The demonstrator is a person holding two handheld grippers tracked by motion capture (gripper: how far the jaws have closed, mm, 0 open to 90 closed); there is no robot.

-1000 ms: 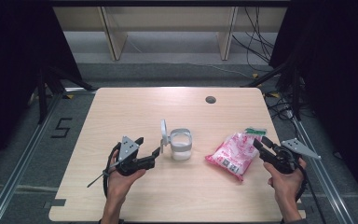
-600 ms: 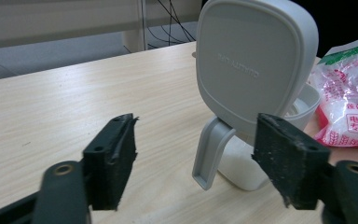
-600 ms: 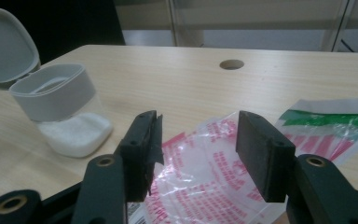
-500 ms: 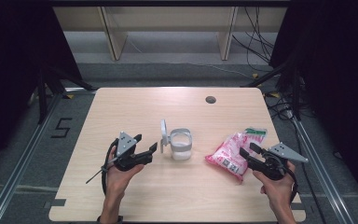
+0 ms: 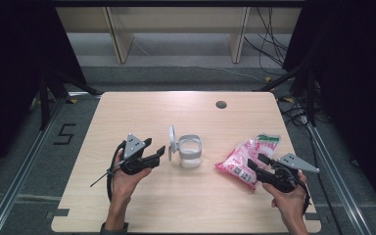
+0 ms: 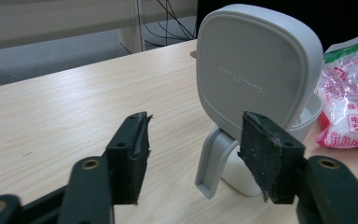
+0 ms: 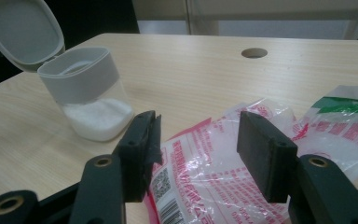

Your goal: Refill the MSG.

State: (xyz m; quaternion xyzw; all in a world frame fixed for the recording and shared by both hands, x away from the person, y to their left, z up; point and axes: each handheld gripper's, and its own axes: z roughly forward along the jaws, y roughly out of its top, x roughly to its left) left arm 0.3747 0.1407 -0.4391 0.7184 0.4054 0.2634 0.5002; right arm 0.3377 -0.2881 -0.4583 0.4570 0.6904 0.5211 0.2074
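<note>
Left tool (image 5: 160,152) gapes beside the jar (image 5: 190,152); its jaws have just been closing.
Right tool (image 5: 255,163) open over the bag (image 5: 245,157) on the counter (image 5: 142,110).

The table (image 5: 142,205) under both grippers is pale wood-grain laminate with a smooth, faintly satin top. Just ahead of the left gripper (image 6: 193,154), the container's (image 7: 91,95) hinged lid (image 6: 256,70) is matt grey plastic, and its lower body is clear plastic. Beneath the right gripper (image 7: 198,149) lies a glossy, crinkled plastic bag (image 7: 242,163). The black pads (image 6: 270,158) on both grippers look rough, with frayed edges.
</note>
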